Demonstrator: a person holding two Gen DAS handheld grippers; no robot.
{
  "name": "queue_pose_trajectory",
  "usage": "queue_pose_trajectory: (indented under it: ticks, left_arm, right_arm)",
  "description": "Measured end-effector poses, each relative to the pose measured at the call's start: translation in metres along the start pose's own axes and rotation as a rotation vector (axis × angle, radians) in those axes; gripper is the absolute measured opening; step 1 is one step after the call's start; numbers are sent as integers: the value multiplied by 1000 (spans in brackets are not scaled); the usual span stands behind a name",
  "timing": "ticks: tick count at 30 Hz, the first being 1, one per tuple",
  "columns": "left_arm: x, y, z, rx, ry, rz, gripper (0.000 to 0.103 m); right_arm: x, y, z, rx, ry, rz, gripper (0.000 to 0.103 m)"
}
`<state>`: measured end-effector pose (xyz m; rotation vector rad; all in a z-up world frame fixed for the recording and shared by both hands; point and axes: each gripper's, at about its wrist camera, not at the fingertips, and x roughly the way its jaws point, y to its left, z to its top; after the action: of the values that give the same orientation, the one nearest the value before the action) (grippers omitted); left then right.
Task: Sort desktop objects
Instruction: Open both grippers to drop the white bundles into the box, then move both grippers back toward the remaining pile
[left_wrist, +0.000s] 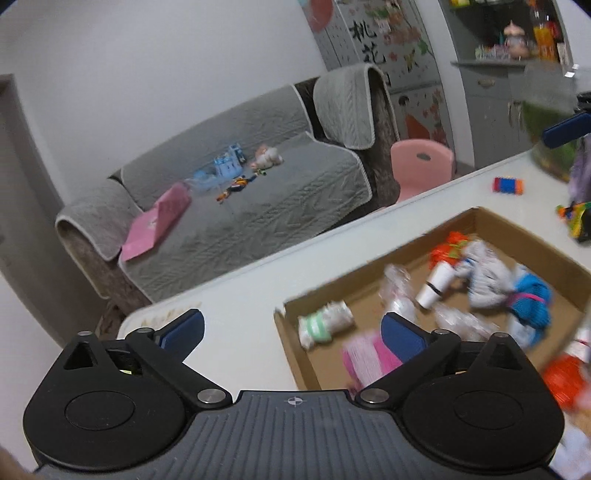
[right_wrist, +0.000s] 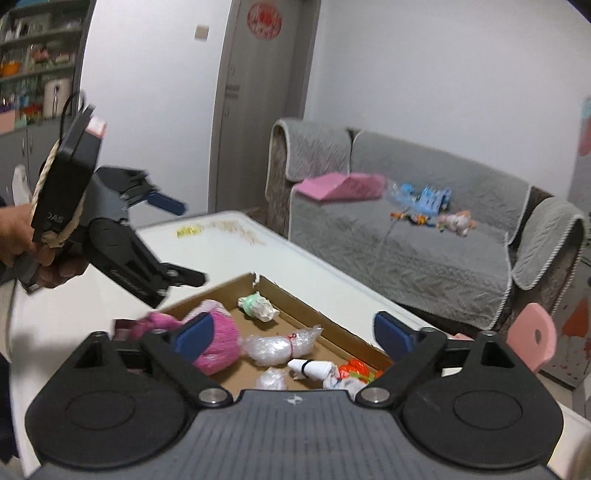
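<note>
Both the left gripper (left_wrist: 291, 334) and right gripper (right_wrist: 293, 334) hang wide apart and empty above the cardboard box (left_wrist: 476, 216) on the table, where the soft, light pink bundle (right_wrist: 218, 345) looks easiest pinched mid-body.

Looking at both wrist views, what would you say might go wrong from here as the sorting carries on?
1. The cardboard box is already crowded; a further item dropped in might land on the pink bundle or the paper cup and roll out.
2. Both views are blurred, so aiming at the small striped toy left on the table may be imprecise.
3. The left tongs and right tongs, both open and empty, hover close together and could collide.
</note>
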<state>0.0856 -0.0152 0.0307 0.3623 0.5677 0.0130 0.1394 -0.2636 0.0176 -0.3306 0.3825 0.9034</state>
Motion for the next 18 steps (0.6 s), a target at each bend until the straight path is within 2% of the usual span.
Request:
queue_pose_trajectory:
  ticks: [4,8,13,18]
  left_arm:
    - [-41,-5,-34,-33,-19,3,103]
    - [-68,-18,-70,-39,-2,-7,103]
    - [-81,-43,-103,-54,43,-56,103]
    - [-78,-64,-119,-143,101,-130,103]
  right_arm:
    - [-45,6,-23,51,-58,1,99]
    - [-70,14,-58,102,-61,-25,100]
    - [-76,24,-103,160,-8,-47,100]
    - [-66,36,-131,223,45,-66,100]
